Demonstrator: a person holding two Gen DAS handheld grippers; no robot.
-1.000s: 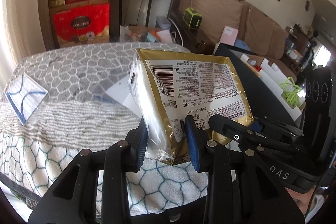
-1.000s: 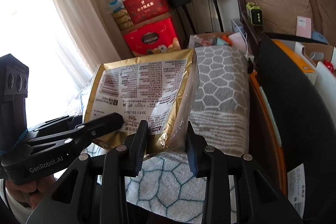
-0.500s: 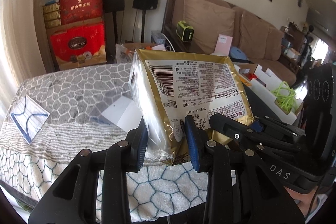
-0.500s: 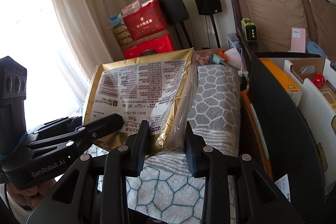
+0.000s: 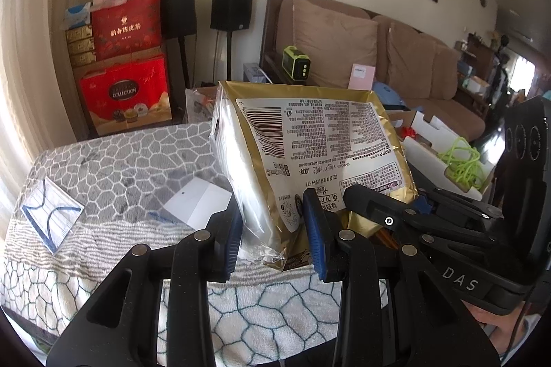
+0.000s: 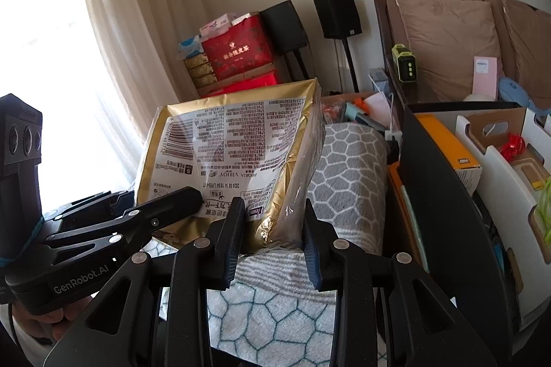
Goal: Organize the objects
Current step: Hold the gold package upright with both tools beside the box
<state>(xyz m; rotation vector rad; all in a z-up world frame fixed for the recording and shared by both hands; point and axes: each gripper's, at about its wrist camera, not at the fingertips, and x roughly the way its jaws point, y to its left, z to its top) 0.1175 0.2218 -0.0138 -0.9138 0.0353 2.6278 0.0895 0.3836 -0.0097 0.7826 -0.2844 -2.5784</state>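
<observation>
A gold pack of tissues (image 5: 310, 153) with a white printed label is held up above the towel-covered table (image 5: 120, 167). My left gripper (image 5: 273, 229) is shut on its lower left corner, the blue pads pressing the plastic. My right gripper (image 6: 272, 229) is shut on the pack's (image 6: 234, 153) lower right corner. Each gripper shows in the other's view: the right one (image 5: 365, 200) at the pack's right edge, the left one (image 6: 172, 200) at its left edge. The pack stands nearly upright, label toward the cameras.
On the patterned towel lie a face mask (image 5: 50, 215) and a white card (image 5: 196, 201). To the right stands a black box (image 6: 444, 195) with an orange box (image 6: 447, 143), white cardboard and green cord (image 5: 461, 164). Red gift boxes (image 5: 127, 91), speakers and a sofa (image 5: 378, 57) stand behind.
Both grippers have lifted the pack higher off the table. More of the far wall, sofa and picture has come into view. The grips have not changed.
</observation>
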